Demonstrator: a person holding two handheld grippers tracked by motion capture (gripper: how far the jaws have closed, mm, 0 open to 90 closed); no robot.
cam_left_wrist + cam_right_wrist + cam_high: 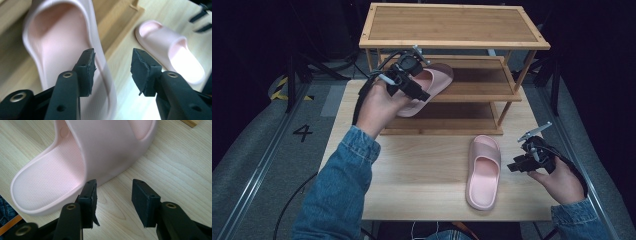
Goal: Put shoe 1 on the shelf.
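Note:
One pink slipper (435, 81) lies slanted on the middle shelf (484, 82) of a wooden shoe rack (452, 25), its heel sticking out past the shelf's front. My left gripper (421, 91) hovers over its heel end, open. In the left gripper view the slipper's (57, 42) side rim runs by the left pad (88, 72) of the gripper (112, 53), with a wide gap to the other pad. The second pink slipper (484, 170) lies flat on the table, toe away from me. My right gripper (512, 165) stands open just right of it, and nothing sits between its jaws (113, 183) beside the slipper (75, 157).
The rack stands at the back of the light wooden table (422, 165), with a bottom shelf (452, 122) under the slanted slipper. Dark floor, rails and cables surround the table. The person's denim sleeves come in from below.

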